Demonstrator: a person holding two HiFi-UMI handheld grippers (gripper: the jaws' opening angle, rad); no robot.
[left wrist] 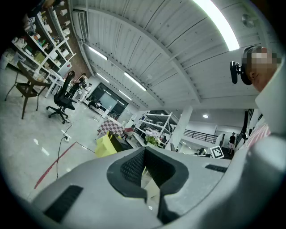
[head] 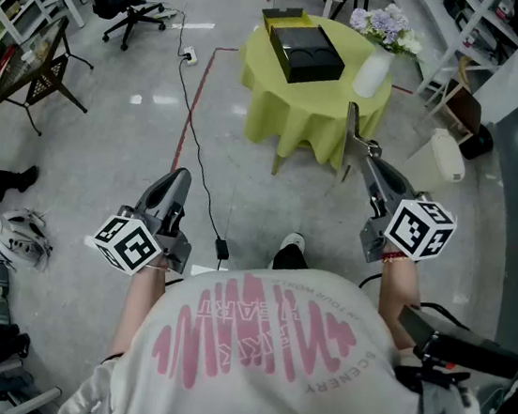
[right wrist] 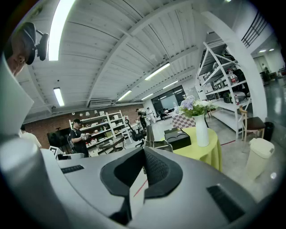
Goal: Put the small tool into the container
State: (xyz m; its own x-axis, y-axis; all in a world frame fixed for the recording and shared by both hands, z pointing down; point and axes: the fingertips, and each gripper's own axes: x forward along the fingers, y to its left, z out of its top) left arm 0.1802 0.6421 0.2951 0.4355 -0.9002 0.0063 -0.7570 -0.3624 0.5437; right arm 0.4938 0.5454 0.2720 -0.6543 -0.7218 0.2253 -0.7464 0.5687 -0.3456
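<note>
Two grippers are in view, both held over the floor (head: 108,134) and well short of the table (head: 309,113). I read the left gripper (head: 179,178) (left wrist: 144,152) as closed: its pads meet at the tips and nothing sits between them. The right gripper (head: 368,154) (right wrist: 144,152) is clamped on the tool (head: 350,123), a thin grey metal piece that sticks out past the jaw tips toward the table; I cannot tell its exact type. The container (head: 303,51), a black open box, lies on the table's yellow-green cloth, well apart from the tool. A white vase (head: 373,74) with flowers stands just beside the container, at its right in the head view. In the right gripper view, container (right wrist: 178,138) and vase (right wrist: 202,130) show ahead, beyond the jaws.
</note>
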